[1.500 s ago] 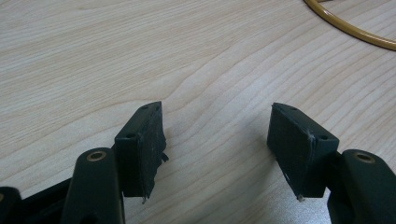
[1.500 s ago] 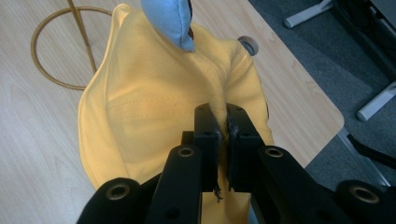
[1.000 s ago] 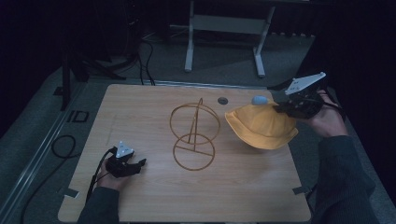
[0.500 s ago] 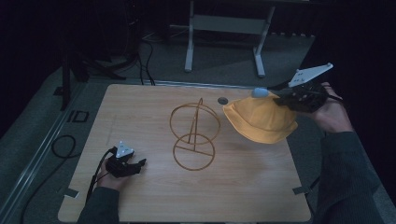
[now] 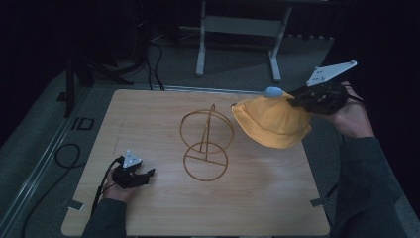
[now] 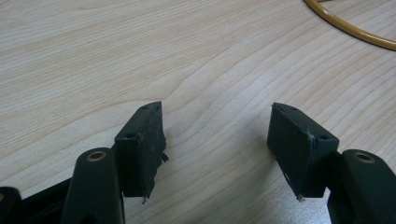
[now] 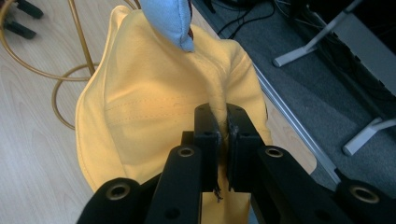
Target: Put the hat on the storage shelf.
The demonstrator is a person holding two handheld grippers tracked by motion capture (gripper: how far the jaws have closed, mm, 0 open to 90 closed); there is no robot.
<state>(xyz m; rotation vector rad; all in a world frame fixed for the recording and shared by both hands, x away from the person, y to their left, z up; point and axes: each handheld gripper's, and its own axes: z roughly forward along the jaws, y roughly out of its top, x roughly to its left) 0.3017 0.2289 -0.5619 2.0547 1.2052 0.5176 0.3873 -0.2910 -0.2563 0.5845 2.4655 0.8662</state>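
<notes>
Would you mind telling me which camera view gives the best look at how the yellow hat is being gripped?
The right gripper view: the right tongs are shut on a pinched fold of the yellow hat, seen up close. The high view shows the whole hat lifted off the table beside the wire stand, but the grip itself is small. The left gripper view shows none of the hat.

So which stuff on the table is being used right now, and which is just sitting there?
In use:
- yellow hat, lifted off the table
- right gripper, pinching the hat's fabric
- gold wire stand, probably where the hat goes

Just lying about:
- left gripper, open, resting on the wooden table
- metal frame legs on the floor behind
</notes>
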